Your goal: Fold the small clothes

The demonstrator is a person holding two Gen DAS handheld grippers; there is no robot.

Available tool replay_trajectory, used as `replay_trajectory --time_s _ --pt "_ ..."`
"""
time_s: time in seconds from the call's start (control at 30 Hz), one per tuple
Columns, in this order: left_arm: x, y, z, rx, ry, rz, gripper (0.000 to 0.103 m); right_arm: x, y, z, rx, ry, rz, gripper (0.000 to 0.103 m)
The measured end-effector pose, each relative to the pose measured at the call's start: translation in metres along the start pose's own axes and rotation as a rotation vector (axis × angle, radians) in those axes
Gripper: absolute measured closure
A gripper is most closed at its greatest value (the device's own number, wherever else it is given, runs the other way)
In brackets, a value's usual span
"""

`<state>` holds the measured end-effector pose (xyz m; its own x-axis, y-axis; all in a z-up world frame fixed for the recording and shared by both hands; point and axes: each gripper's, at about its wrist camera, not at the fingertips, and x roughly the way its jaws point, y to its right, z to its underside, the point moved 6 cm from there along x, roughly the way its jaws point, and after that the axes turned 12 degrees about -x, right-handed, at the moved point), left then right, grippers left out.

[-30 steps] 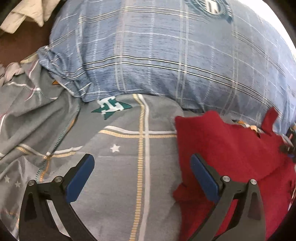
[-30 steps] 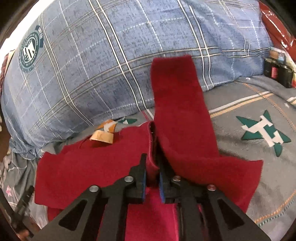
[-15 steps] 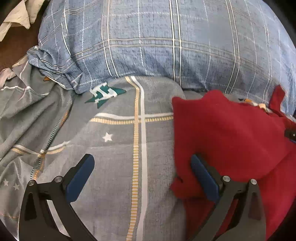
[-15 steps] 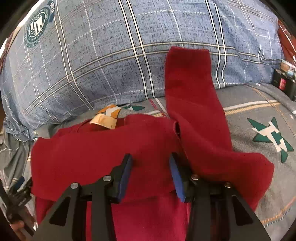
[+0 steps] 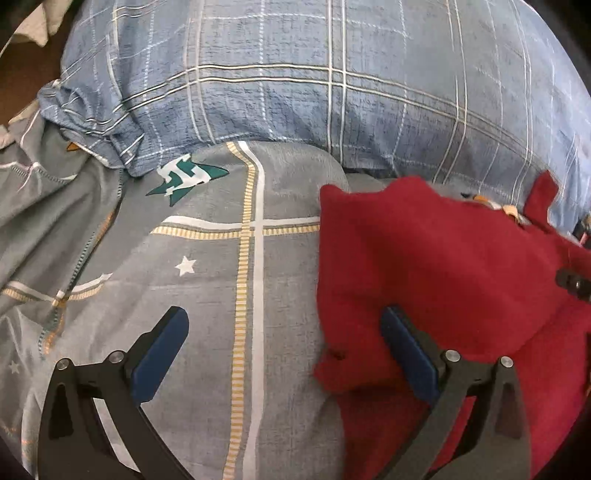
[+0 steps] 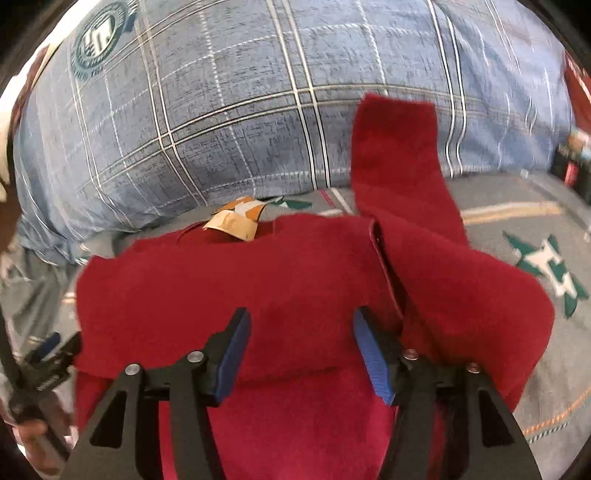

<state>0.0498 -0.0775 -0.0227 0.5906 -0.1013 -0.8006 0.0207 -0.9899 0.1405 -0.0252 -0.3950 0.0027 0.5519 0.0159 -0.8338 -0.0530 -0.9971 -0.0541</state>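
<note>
Between the blue pads of the right gripper (image 6: 301, 326) lies only flat red cloth: its jaws have just been opening, stand about half apart and pinch nothing. They hover over the red garment (image 6: 229, 288), which is spread on the grey bedsheet (image 6: 517, 195) with its body lying across the picture, left to right. One sleeve (image 6: 395, 147) runs away from the gripper, its long axis pointing up onto the blue plaid pillow (image 6: 221, 110), where its squared end rests. A tan paper tag (image 6: 232, 223) sticks out at the garment's far edge, just below the pillow.

The left gripper (image 5: 284, 328) is spread wide and holds nothing. Its left pad hangs over bare sheet; its right pad sits over the garment's left edge (image 5: 424, 266), whether touching I cannot tell.

Only the right wrist view shows the whole sleeve and the round emblem (image 6: 99, 37) on the pillow; it also catches the left gripper and the hand (image 6: 33, 432) at the lower left. Only the left wrist view shows the rumpled sheet (image 5: 48, 206) by the pillow's corner, the green star print (image 5: 184, 177) and pale cloth (image 5: 37, 22) in the far corner. Dark boxes (image 6: 572, 173) stand at the right, blurred. The pillow crowds the garment's far side.
</note>
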Motion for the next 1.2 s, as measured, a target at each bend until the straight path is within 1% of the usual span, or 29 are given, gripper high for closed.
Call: replay_trajectory --time_s 0.03,0.1,0.13,0.17,0.23,0.27,0.3,0.33,0.37,0.4,0.47,0.6,0.63,0.67,0.7,0.73,0.77,0.83,0.87,0.9,0.93,0.97,1.0,1.03,1.07,1.13,1.2 --pt "-0.002 0.000 0.000 0.008 -0.007 0.003 0.000 -0.002 -0.002 0.001 -0.006 -0.009 0.008 0.043" --pt "-0.007 0.000 -0.002 0.016 -0.009 0.008 0.000 -0.017 -0.006 0.005 -0.010 -0.007 -0.024 0.043" --pt "-0.011 -0.001 -0.003 0.010 -0.005 0.014 0.000 -0.030 -0.006 0.009 -0.002 0.007 -0.038 0.042" --pt "-0.016 -0.002 -0.004 -0.007 -0.002 0.031 0.000 -0.044 -0.003 0.015 0.010 0.016 -0.036 0.038" --pt "-0.021 -0.005 -0.004 -0.031 -0.009 0.061 0.000 -0.064 0.007 0.027 0.037 0.034 -0.009 0.031" --pt "-0.023 -0.006 -0.004 -0.047 -0.015 0.077 0.000 -0.076 0.017 0.038 0.061 0.048 0.023 0.029" --pt "-0.023 -0.007 -0.004 -0.057 -0.018 0.082 0.000 -0.079 0.024 0.044 0.077 0.050 0.046 0.028" --pt "-0.021 -0.008 -0.004 -0.062 -0.020 0.081 0.000 -0.080 0.031 0.051 0.094 0.044 0.067 0.028" --pt "-0.021 -0.009 -0.003 -0.066 -0.023 0.078 0.000 -0.074 0.040 0.059 0.116 0.018 0.072 0.027" --pt "-0.020 -0.009 -0.002 -0.064 -0.025 0.072 0.000 -0.069 0.043 0.062 0.131 0.000 0.066 0.027" --pt "-0.020 -0.007 0.000 -0.052 -0.025 0.067 0.000 -0.058 0.051 0.067 0.150 -0.004 0.066 0.029" --pt "-0.023 0.001 0.002 -0.012 0.000 0.056 0.000 -0.055 0.050 0.066 0.104 -0.005 0.119 0.032" --pt "-0.023 0.002 0.002 -0.005 0.001 0.055 0.000 -0.056 0.050 0.066 0.089 0.003 0.127 0.038" --pt "-0.022 0.004 0.003 0.001 0.001 0.056 0.000 -0.055 0.050 0.067 0.070 0.008 0.140 0.058" --pt "-0.020 0.007 0.004 0.007 -0.006 0.059 0.000 -0.051 0.053 0.069 0.047 -0.011 0.181 0.070" --pt "-0.018 0.008 0.005 0.011 -0.011 0.059 0.000 -0.050 0.056 0.071 0.023 -0.018 0.222 0.078" --pt "-0.017 0.009 0.006 0.018 -0.016 0.056 0.000 -0.052 0.058 0.070 0.000 -0.010 0.242 0.083" --pt "-0.018 0.010 0.007 0.026 -0.011 0.056 0.000 -0.059 0.067 0.072 0.002 -0.013 0.292 0.083" --pt "-0.020 0.010 0.006 0.030 -0.004 0.059 0.000 -0.063 0.074 0.073 0.015 -0.013 0.309 0.083" --pt "-0.024 0.011 0.005 0.033 0.007 0.061 0.000 -0.064 0.078 0.075 0.033 -0.017 0.298 0.083" --pt "-0.027 0.011 0.004 0.036 0.021 0.064 0.000 -0.063 0.083 0.075 0.057 -0.018 0.263 0.081" --pt "-0.030 0.012 0.003 0.037 0.030 0.066 0.000 -0.064 0.084 0.076 0.083 -0.018 0.214 0.074" --pt "-0.032 0.012 0.001 0.038 0.039 0.068 0.000 -0.066 0.083 0.075 0.100 -0.016 0.181 0.071" --pt "-0.034 0.012 0.000 0.037 0.044 0.071 0.000 -0.070 0.079 0.074 0.129 -0.013 0.128 0.061" --pt "-0.035 0.012 -0.001 0.034 0.046 0.072 0.000 -0.076 0.075 0.070 0.171 0.001 0.047 0.049" --pt "-0.036 0.009 -0.003 0.019 0.044 0.079 0.000 -0.092 0.064 0.056 0.195 0.061 -0.038 0.041" --pt "-0.034 0.006 -0.004 0.002 0.036 0.082 0.000 -0.101 0.052 0.035 0.147 0.104 -0.055 0.041"
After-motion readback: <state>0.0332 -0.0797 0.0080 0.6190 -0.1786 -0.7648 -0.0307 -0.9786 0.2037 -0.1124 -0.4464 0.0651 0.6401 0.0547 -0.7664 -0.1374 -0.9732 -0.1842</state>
